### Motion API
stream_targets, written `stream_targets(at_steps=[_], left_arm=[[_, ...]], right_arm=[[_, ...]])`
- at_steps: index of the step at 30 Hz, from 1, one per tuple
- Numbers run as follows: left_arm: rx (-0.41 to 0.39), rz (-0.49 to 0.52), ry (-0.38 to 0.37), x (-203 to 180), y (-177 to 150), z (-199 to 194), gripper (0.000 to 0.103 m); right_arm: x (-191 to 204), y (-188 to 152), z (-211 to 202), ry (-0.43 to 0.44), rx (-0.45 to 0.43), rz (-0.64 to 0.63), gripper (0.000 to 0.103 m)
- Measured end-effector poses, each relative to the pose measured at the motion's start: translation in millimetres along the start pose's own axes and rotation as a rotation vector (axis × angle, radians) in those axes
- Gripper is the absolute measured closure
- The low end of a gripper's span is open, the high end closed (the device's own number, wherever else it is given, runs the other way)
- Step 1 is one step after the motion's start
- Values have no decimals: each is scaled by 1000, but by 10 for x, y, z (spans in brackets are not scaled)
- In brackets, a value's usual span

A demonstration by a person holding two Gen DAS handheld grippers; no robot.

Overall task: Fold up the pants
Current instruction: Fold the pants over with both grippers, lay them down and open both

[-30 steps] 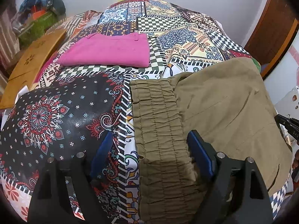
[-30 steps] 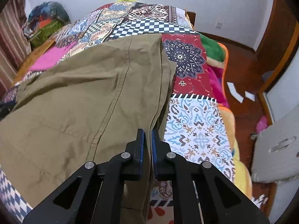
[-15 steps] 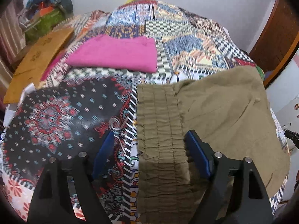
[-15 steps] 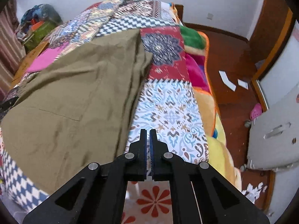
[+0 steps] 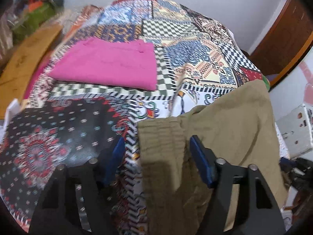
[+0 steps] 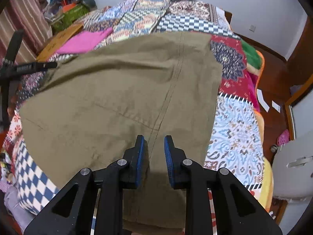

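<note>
Olive pants (image 6: 121,98) lie spread flat on the patchwork bedspread (image 5: 195,45), their gathered elastic waistband (image 5: 160,137) toward the left. My left gripper (image 5: 156,152) hovers over the waistband's near end with its jaws closing. The waistband's edge lies between the blue pads (image 5: 198,152), which do not press on it. My right gripper (image 6: 154,150) hangs over the pants near their front edge, above a long seam (image 6: 172,90). Its jaws are opening a little, and the cloth lies below them, not pinched.
A folded pink garment (image 5: 109,64) lies farther back on the bed. A brown board (image 5: 25,58) and a pile of bags (image 6: 68,11) sit at the far left. The bed's right edge drops to a wooden floor (image 6: 273,68), where a grey cabinet (image 6: 293,166) stands.
The right gripper, shut beside the pants' right edge, has shifted left over the cloth and parted its jaws. The left gripper's jaws have narrowed and its view has moved along the waistband.
</note>
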State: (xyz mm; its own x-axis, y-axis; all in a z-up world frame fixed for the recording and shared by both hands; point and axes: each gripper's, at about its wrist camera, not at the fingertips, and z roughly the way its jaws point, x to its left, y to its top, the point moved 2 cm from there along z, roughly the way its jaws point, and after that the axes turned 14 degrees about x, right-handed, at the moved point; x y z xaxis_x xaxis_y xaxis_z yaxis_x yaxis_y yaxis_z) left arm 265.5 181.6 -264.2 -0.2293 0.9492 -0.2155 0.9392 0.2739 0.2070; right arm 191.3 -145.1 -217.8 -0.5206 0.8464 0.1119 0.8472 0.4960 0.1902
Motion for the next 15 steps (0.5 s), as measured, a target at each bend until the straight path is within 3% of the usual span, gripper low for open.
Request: stream_targets(at_steps=[3, 10, 15], left_arm=[[37, 17, -33, -36, 80, 121, 54], [16, -38, -81, 34, 231, 165, 60], [32, -59, -40, 70, 330, 285, 60]], right_arm=[[-52, -8, 57, 8, 10, 16, 74], [47, -38, 113, -54, 12, -60, 73], [25, -34, 135, -40, 21, -57, 73]])
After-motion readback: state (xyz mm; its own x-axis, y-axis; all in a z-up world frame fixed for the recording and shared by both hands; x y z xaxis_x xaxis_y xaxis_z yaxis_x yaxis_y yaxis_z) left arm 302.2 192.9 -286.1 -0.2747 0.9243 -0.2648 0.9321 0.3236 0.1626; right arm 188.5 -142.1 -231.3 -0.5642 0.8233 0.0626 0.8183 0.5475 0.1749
